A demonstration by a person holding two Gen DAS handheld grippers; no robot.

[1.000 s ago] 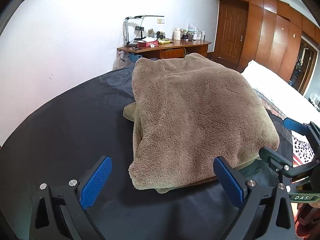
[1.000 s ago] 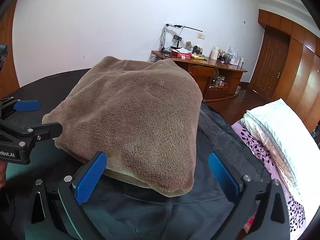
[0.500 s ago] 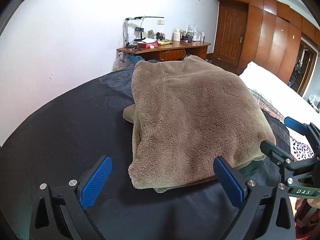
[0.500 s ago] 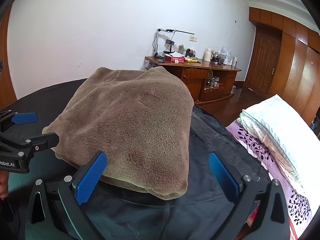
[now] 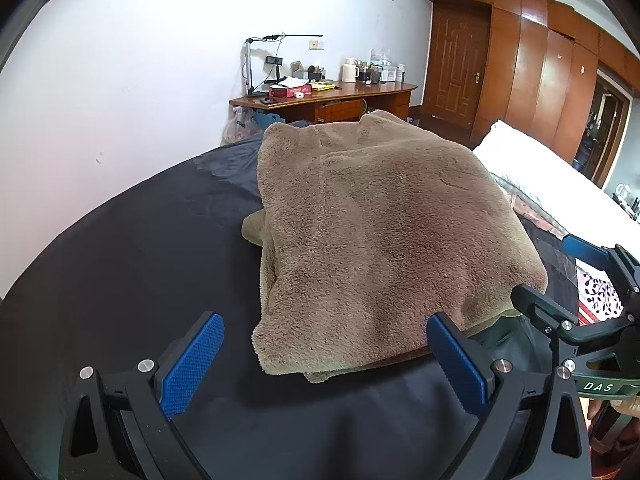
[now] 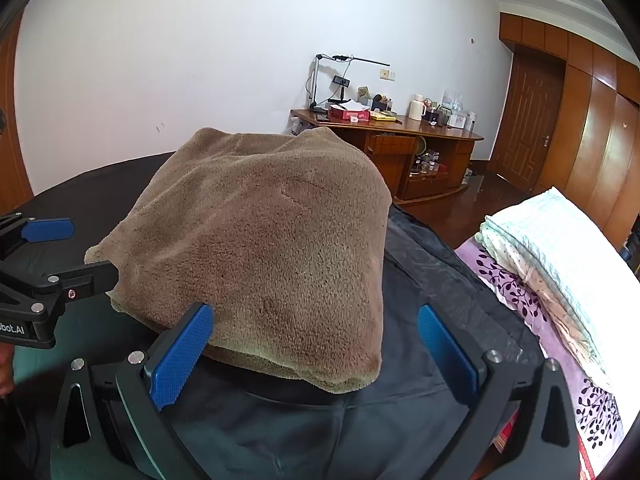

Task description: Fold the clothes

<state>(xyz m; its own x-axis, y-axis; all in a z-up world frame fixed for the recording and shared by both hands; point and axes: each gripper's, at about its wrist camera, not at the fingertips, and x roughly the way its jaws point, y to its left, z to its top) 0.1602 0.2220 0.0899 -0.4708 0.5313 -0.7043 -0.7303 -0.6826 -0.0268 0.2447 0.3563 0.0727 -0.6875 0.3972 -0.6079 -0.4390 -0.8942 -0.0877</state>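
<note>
— Any change over the last second?
— Hardly: brown fleece garment unmoved, folded on the black sheet. Right gripper slightly swung, left gripper steady, both spread wide, holding nothing.
— Meaning?
— Probably finished folding, or pausing before a tidy-up.

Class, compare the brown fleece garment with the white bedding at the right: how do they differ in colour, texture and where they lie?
The fleece is brown and plush; the bedding is white and smoother, with a faint pattern. The fleece lies on the black cloth, in front of both open claws; the bedding sits farther right on a purple flowered sheet. Both are folded.
</note>
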